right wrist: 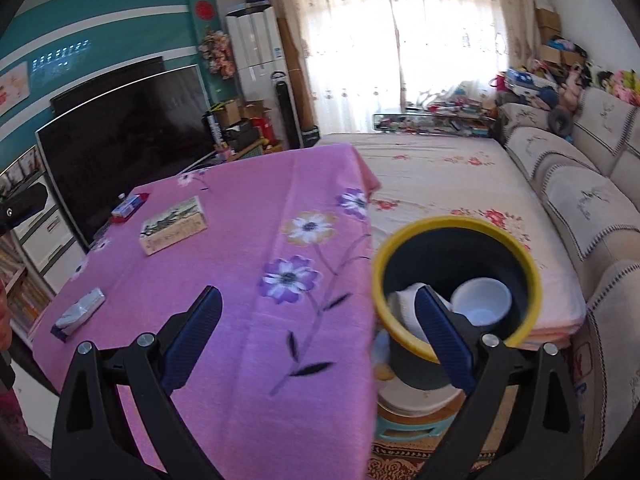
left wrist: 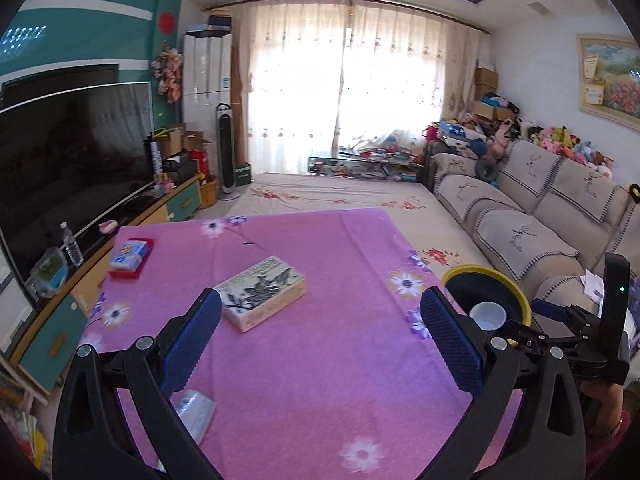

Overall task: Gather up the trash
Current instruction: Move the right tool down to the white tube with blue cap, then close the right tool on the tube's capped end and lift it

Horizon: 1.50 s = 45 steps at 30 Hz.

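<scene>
Both my tongs stand wide apart with nothing between them: the left tongs [left wrist: 320, 336] over the near half of the tabletop [left wrist: 320, 380], the right tongs [right wrist: 320, 340] at its right edge.

Nearest me, by the near left corner, lies a crumpled silvery wrapper [right wrist: 80, 312], flat and thin. I judge it the likeliest trouble: the pads could slide off it or pinch the pink cloth [right wrist: 248, 184] and drag it.

Just off the right edge stands the yellow-rimmed bin [right wrist: 456, 226], already holding a white cup [right wrist: 482, 300] and a pale wad. A careless swing could knock its rim.

Farther in sits a printed box [left wrist: 262, 292], and at the far left corner a blue packet [left wrist: 128, 255] on a red tray; whether these are trash I cannot tell.
</scene>
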Each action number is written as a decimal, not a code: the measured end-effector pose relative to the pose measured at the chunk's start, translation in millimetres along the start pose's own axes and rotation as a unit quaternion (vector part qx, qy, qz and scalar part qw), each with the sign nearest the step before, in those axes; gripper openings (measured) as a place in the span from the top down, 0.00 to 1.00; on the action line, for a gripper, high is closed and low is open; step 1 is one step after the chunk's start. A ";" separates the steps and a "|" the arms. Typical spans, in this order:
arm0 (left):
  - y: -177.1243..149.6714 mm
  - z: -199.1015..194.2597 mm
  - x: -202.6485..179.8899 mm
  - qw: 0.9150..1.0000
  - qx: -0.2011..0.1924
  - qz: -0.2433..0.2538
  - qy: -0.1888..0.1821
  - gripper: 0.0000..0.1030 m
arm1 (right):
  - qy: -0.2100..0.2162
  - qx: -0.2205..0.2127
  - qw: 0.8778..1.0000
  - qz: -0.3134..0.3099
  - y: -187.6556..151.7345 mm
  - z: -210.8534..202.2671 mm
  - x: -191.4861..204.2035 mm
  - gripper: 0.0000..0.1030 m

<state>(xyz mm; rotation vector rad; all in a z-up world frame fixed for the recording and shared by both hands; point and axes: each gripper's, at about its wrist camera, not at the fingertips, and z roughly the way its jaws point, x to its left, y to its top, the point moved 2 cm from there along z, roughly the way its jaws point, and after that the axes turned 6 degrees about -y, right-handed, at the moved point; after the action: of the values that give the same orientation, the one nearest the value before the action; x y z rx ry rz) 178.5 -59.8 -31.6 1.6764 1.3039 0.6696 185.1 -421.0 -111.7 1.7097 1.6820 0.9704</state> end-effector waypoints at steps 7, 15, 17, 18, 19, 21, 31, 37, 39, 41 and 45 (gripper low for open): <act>-9.0 -63.8 80.5 0.995 -0.042 -0.025 0.089 0.05 | 0.085 0.020 0.994 -0.070 17.3 37.7 112.6 0.10; -5.2 -121.6 151.8 0.983 -0.078 -0.047 0.160 0.05 | 0.187 0.056 0.971 -0.139 -15.3 48.9 247.0 0.10; -6.3 -130.9 167.8 0.980 -0.082 -0.056 0.174 0.05 | 0.207 0.063 0.964 -0.151 -26.1 46.3 273.5 0.10; -8.4 -134.9 175.5 0.979 -0.083 -0.062 0.177 0.05 | 0.215 0.067 0.961 -0.158 -33.2 46.5 286.3 0.10; -9.6 -136.7 180.8 0.978 -0.082 -0.067 0.179 0.05 | 0.219 0.072 0.959 -0.166 -39.6 46.7 298.5 0.10; -13.8 -136.3 190.1 0.978 -0.075 -0.076 0.180 0.05 | 0.220 0.083 0.955 -0.179 -50.9 48.5 318.5 0.10; -18.8 -116.0 196.8 0.981 -0.057 -0.079 0.166 0.05 | 0.181 0.123 0.959 -0.180 -80.7 70.3 345.5 0.23; -19.7 -105.4 187.5 0.983 -0.048 -0.078 0.156 0.05 | 0.177 0.122 0.964 -0.156 -74.7 73.7 327.9 0.43; -19.0 -101.3 183.4 0.984 -0.045 -0.075 0.154 0.05 | 0.182 0.130 0.963 -0.151 -73.4 76.3 321.9 0.54; -18.1 -96.9 180.5 0.985 -0.042 -0.072 0.151 0.05 | 0.184 0.131 0.963 -0.145 -73.2 77.3 317.1 0.63; -19.3 -88.7 178.5 0.987 -0.033 -0.069 0.144 0.05 | 0.191 0.133 0.963 -0.134 -68.8 78.5 307.2 0.77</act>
<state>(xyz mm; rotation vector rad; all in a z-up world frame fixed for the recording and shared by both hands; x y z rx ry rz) 149.9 138.2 -25.2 1.4588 1.5659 0.8867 193.9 -103.4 -177.3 1.4593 2.3174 1.0282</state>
